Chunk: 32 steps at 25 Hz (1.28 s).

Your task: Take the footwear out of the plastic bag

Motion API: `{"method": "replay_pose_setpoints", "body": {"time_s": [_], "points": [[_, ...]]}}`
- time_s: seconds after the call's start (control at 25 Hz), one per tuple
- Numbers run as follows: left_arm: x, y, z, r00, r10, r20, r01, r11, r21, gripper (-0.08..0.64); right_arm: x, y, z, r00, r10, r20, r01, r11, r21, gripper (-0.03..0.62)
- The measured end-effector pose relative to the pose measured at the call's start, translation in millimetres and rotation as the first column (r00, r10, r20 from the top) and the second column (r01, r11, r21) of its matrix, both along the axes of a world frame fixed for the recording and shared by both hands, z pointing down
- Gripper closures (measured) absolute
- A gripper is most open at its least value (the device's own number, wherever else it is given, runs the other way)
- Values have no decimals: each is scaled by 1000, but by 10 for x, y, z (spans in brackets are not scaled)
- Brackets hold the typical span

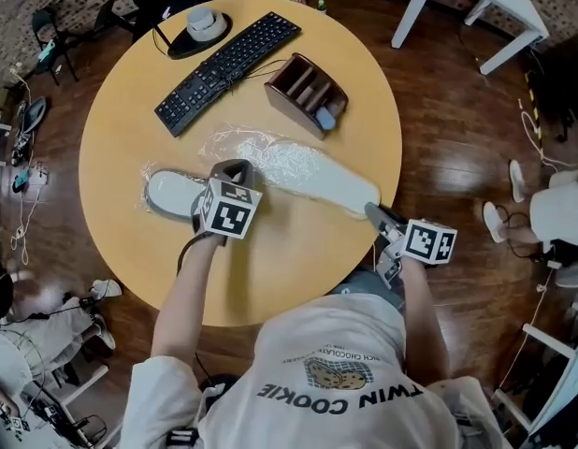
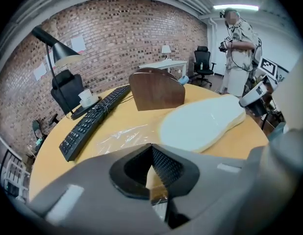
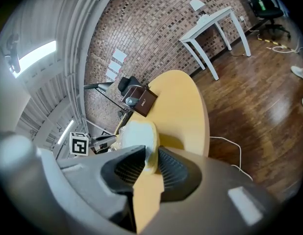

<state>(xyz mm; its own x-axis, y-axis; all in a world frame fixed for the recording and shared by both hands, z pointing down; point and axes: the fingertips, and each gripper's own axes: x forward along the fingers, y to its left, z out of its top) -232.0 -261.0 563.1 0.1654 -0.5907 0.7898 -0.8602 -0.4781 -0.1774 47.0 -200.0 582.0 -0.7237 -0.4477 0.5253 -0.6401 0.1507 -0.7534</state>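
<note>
Pale slipper (image 1: 312, 174) lies near the keyboard (image 1: 228, 59), plastic bag (image 1: 228, 143) crumpled over it; my left gripper (image 1: 235, 169) sits on the bag. Left gripper view: my jaws pinch together on the bag's clear film. Right gripper view: my right gripper (image 3: 150, 155) clamps the slipper's tip, farthest from the keyboard.

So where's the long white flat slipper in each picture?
Head view: the long white flat slipper lies across the middle of the round yellow table, its right end in the right gripper.
Left gripper view: right of centre, on the table.
Right gripper view: lower centre, pinched between the jaws.
Shared landmark: brown wooden box, beyond the slipper.
</note>
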Motion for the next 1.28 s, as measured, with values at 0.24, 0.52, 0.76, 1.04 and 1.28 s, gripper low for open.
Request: {"method": "replay_pose_setpoints", "body": {"time_s": [0.24, 0.52, 0.76, 1.04, 1.28], "points": [[107, 45, 285, 1000, 21, 18, -20, 998, -64, 561, -25, 3, -48, 1000, -6, -1, 6, 1000, 10, 509], [114, 35, 387, 998, 37, 56, -32, 996, -82, 561, -51, 1, -168, 1000, -23, 12, 23, 999, 42, 517], [105, 53, 407, 995, 48, 83, -41, 996, -82, 561, 57, 58, -266, 999, 1, 44, -4, 998, 59, 522], [105, 71, 396, 995, 54, 88, -47, 996, -78, 561, 192, 210, -479, 990, 22, 142, -37, 994, 100, 528], [140, 77, 377, 994, 62, 93, -55, 996, -74, 561, 332, 324, -621, 984, 54, 170, -74, 991, 111, 532]]}}
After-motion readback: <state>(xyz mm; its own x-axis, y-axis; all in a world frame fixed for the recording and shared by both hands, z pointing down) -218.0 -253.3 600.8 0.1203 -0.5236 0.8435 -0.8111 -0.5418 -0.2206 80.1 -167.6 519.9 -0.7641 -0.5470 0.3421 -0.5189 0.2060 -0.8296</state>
